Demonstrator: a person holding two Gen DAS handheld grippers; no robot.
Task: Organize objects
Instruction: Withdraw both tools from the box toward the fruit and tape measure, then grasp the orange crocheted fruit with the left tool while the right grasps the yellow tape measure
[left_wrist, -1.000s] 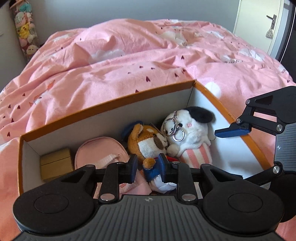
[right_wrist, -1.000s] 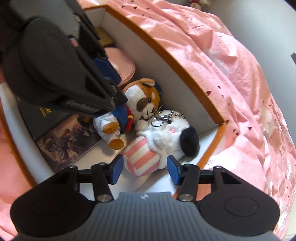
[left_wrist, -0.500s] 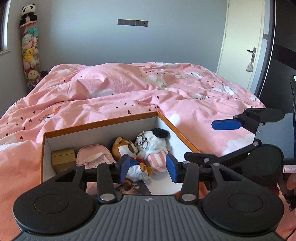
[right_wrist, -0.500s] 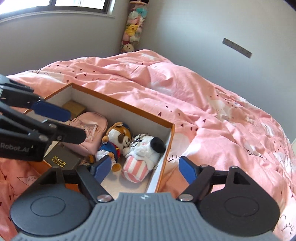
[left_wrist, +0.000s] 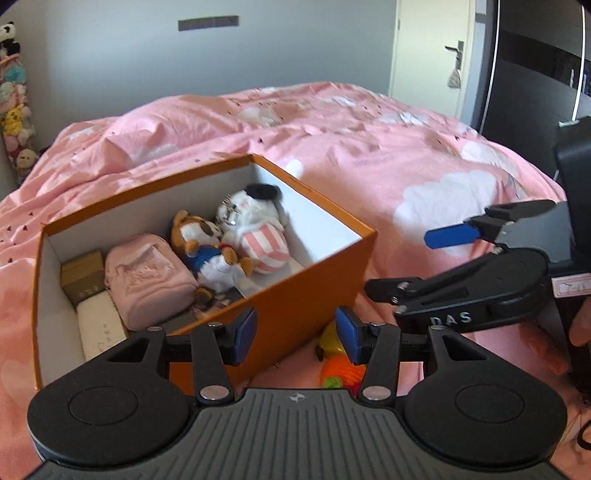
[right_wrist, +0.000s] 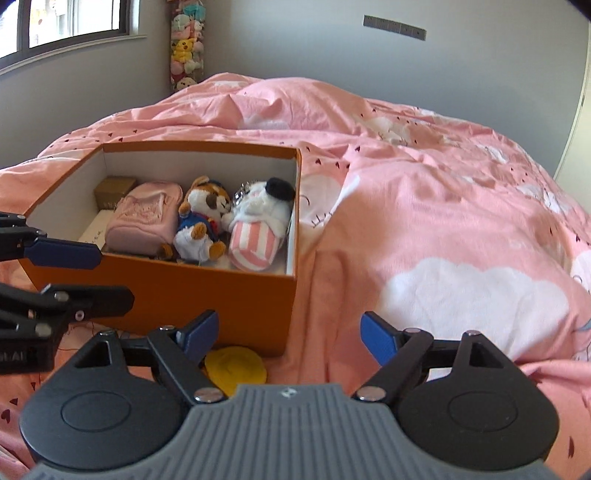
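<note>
1. The orange box (left_wrist: 303, 295) sits on the pink duvet (right_wrist: 424, 192). Packed inside are a brown dog plush (right_wrist: 201, 218), a white plush with striped body (right_wrist: 258, 225), a pink pouch (right_wrist: 144, 218) and a small brown carton (right_wrist: 112, 192).
2. The left gripper (left_wrist: 295, 330) has nothing between its fingers, and its jaws are opening, about half spread. The right gripper (right_wrist: 290, 332) stands wide and empty.
3. Left to tidy: in the left wrist view, a yellow toy (left_wrist: 330, 339) and an orange toy (left_wrist: 340, 373) lie on the duvet at about 5 o'clock from the box, just beside its near wall. The right wrist view shows the yellow toy at 6 o'clock, partly under the gripper's left finger. What these toys are, I cannot tell; they are half hidden.
4. The likely step is picking one up. Do it well by coming down from above with jaws spread wide enough to clear the round body.
5. Keep the fingers off the box wall and avoid pinching duvet folds along with the toy.
6. Work one toy per gripper, so the two tools, close together here, do not clash.
</note>
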